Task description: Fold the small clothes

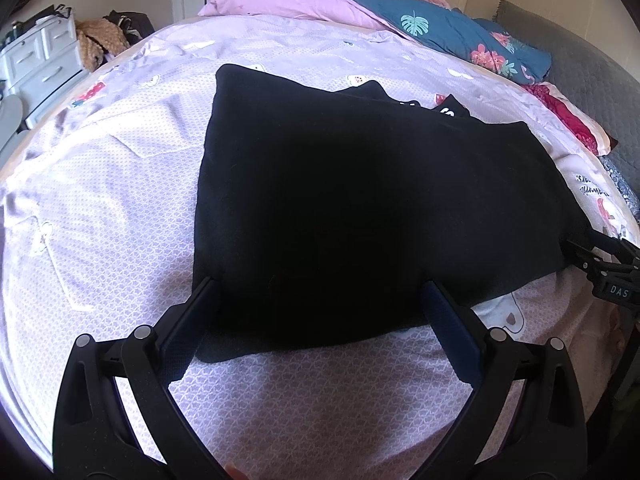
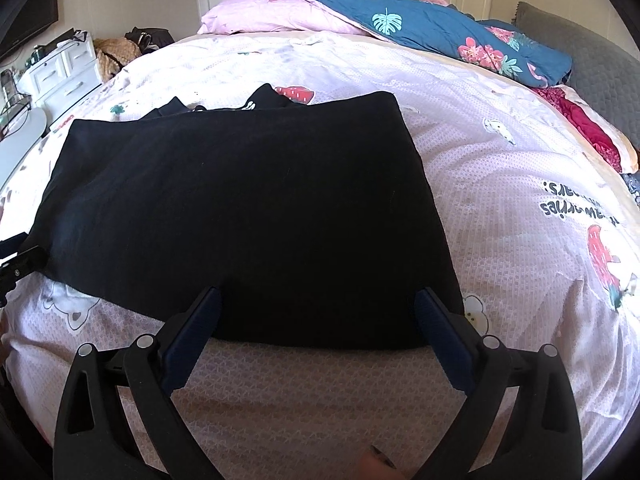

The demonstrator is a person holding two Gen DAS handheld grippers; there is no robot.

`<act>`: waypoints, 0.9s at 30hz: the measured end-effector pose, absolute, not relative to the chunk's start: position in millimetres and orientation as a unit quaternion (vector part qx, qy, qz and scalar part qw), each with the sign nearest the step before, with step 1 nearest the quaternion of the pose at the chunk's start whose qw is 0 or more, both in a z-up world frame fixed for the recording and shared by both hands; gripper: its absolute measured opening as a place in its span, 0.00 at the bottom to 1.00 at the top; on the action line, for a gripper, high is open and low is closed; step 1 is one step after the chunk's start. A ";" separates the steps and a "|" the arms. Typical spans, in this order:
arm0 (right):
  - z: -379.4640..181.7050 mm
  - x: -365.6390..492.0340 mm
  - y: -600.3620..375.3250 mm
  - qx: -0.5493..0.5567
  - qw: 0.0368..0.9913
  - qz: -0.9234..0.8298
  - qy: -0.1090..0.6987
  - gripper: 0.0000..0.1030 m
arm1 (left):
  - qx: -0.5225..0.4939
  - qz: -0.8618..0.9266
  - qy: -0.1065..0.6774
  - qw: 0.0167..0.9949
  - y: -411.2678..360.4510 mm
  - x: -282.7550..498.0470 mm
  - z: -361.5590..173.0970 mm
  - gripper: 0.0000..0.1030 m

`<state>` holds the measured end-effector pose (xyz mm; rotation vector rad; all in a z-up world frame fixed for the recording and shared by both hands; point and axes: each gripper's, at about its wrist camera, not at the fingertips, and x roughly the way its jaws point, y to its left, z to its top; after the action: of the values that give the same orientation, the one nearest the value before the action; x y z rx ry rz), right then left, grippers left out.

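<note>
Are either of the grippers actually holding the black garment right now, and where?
Neither. Left gripper and right gripper are both open, fingers spread over the near edge of the black garment, not clamped on it.

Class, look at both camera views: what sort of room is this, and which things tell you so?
Most likely a home bedroom: a bed with a cartoon-print sheet, a pink-and-blue quilt bunched at its far edge, and a white chest of drawers beside it.

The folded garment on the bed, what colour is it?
Plain black garment, clearest in the right wrist view.
</note>
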<state>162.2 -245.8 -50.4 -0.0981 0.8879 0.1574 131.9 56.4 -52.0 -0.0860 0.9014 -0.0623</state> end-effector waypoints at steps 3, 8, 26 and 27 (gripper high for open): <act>-47.9 160.5 -245.0 -0.047 0.900 0.076 0.426 0.94 | -0.051 -0.024 0.428 0.902 61.3 127.8 -47.4 0.91; -39.2 152.6 -236.9 -0.051 0.905 0.092 0.412 0.94 | -0.069 -0.012 0.415 0.907 75.0 122.2 -39.7 0.91; -28.0 128.5 -138.3 -0.133 0.898 0.185 0.377 0.95 | -0.105 0.065 0.401 0.908 126.5 117.9 -32.4 0.91; -28.7 127.2 -132.1 -0.138 0.896 0.190 0.376 0.95 | -0.108 0.068 0.401 0.907 129.3 118.2 -32.3 0.91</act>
<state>127.2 -132.1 -28.7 -0.2851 0.7799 0.3937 118.2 129.3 -32.3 -0.2226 0.8270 0.1400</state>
